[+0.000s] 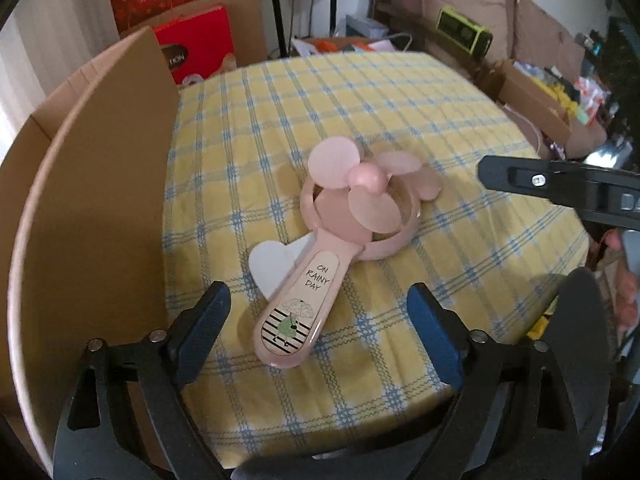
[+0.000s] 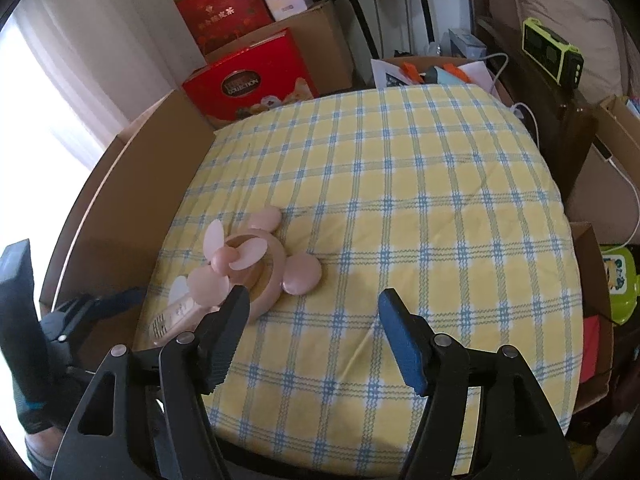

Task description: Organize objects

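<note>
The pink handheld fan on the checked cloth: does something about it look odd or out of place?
Yes. The pink handheld fan lies flat on the yellow and blue checked cloth, and its soft blades have no guard. A white heart-shaped piece pokes out from under its handle. No damage is visible.

Beyond the far left corner of the yellow-and-blue checked cloth (image 2: 400,184) we see a red gift box (image 2: 248,80) before a tall cardboard carton (image 2: 320,40). A cardboard wall (image 1: 100,200) lines its left edge. Lime-green device (image 2: 554,54) far right.
</note>
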A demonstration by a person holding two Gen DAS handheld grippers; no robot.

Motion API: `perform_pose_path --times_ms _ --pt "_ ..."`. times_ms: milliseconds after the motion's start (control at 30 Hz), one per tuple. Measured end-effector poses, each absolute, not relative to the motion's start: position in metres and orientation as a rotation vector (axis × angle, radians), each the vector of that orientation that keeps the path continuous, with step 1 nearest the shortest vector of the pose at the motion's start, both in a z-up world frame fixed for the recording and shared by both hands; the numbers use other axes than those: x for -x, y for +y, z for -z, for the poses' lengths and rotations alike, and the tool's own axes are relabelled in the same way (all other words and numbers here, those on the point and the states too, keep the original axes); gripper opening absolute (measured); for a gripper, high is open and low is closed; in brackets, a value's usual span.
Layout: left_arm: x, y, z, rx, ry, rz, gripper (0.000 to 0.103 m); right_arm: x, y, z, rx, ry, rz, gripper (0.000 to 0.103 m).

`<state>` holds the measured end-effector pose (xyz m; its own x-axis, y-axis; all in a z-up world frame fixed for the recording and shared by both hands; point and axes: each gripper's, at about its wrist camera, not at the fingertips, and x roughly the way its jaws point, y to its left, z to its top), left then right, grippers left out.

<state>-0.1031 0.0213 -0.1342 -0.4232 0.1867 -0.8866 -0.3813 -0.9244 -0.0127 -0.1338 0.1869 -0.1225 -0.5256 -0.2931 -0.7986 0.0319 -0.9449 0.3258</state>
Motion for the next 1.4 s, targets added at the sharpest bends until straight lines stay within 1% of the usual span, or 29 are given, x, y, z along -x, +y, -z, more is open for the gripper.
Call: perform_pose_path --times_ms 67,233,367,433,500,600,733,767,800,867,933,967,1133,1200,1300,1400 --pt "0.107 0.021 0.139 1.473 0.27 -2.371 0.081 0.134 0.186 0.124 -1.42 -0.41 2.553 0.069" --pt "0.11 0.02 0.151 1.532 0.265 -2.333 0.062 0.134 0.187 0.131 -1.429 -0.438 2.53 0.069" --pt "0.111 0.018 0.154 1.523 0.256 -2.335 0.058 0.135 0.188 0.136 -1.436 -0.479 2.503 0.069" --pt "0.112 0.016 0.153 1.521 0.238 -2.334 0.049 0.136 0.188 0.138 -1.439 -0.492 2.492 0.069" --pt "0.115 0.014 0.151 1.521 0.199 -2.325 0.043 0.136 0.187 0.14 -1.441 -0.504 2.479 0.069" --pt "0.12 0.012 0.15 1.522 0.092 -2.269 0.042 0.137 0.185 0.142 -1.445 -0.508 2.467 0.069" --pt "0.117 0.018 0.149 1.508 0.035 -2.248 0.041 0.137 0.185 0.146 -1.448 -0.547 2.433 0.068" --pt "0.117 0.019 0.148 1.505 0.005 -2.235 0.041 0.138 0.186 0.148 -1.454 -0.563 2.426 0.064" --pt "0.118 0.02 0.149 1.514 -0.038 -2.205 0.04 0.139 0.189 0.15 -1.457 -0.592 2.414 0.056" --pt "0.119 0.022 0.15 1.525 -0.122 -2.147 0.04 0.139 0.194 0.155 -1.461 -0.657 2.386 0.046" --pt "0.121 0.023 0.15 1.531 -0.149 -2.127 0.04 0.14 0.199 0.16 -1.447 -0.743 2.346 0.043" --pt "0.121 0.024 0.149 1.532 -0.154 -2.121 0.04 0.14 0.202 0.162 -1.436 -0.786 2.329 0.038" --pt "0.121 0.024 0.148 1.521 -0.212 -2.082 0.038 0.139 0.212 0.167 -1.353 -0.947 2.246 0.031" --pt "0.12 0.024 0.147 1.511 -0.223 -2.08 0.037 0.138 0.214 0.167 -1.322 -0.994 2.209 0.025" --pt "0.117 0.024 0.141 1.484 -0.231 -2.081 0.036 0.136 0.216 0.164 -1.265 -1.039 2.181 0.022" --pt "0.113 0.026 0.13 1.442 -0.235 -2.092 0.035 0.135 0.216 0.155 -1.216 -1.045 2.178 0.021"
